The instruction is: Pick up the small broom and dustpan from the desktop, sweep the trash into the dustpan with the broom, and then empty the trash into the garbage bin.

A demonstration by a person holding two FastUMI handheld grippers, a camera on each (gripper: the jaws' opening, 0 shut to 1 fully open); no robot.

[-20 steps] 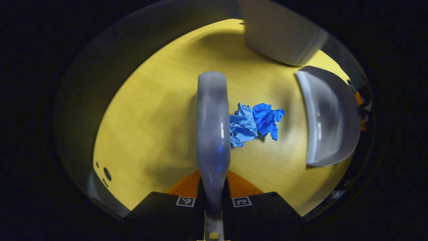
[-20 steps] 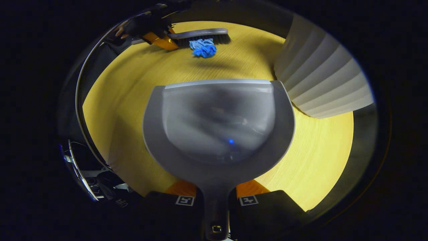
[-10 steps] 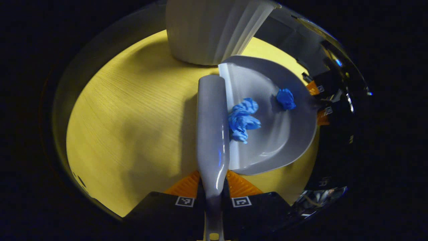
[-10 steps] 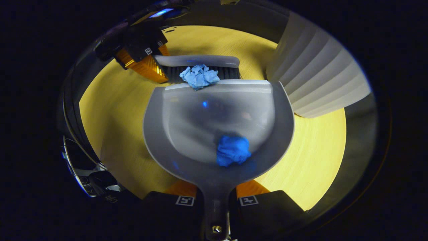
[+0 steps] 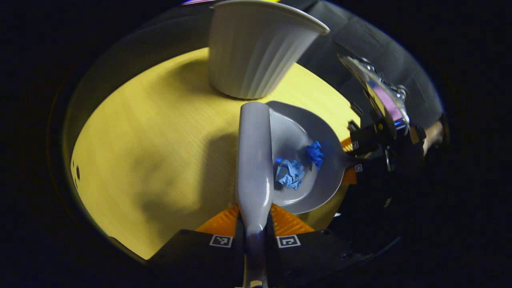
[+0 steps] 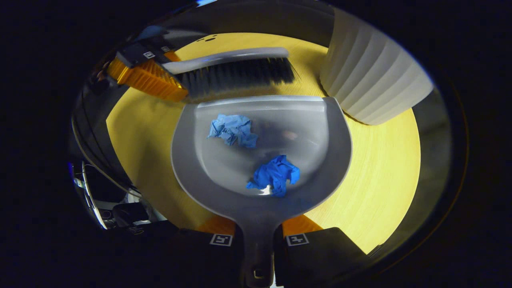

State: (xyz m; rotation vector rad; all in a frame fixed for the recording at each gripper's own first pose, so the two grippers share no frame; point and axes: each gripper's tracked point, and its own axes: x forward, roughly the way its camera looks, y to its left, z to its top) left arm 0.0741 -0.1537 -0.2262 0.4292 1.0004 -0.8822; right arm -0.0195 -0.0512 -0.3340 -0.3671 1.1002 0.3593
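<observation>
- Trash, a pale blue wad (image 6: 233,130) and a darker blue wad (image 6: 275,175), lay inside the dustpan (image 6: 332,132)
- Right tongs (image 6: 259,239) pinched the dustpan handle; left tongs (image 5: 255,240) pinched the broom (image 5: 253,160) at the pan's mouth
- Garbage bin (image 5: 256,52) stood near on the table (image 5: 152,144)

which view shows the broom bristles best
The right gripper view: the grey plastic broom lies side-on there, its dark bristles in full above the grey dustpan. The left gripper view looks along the broom's smooth back, bristles hidden.
</observation>
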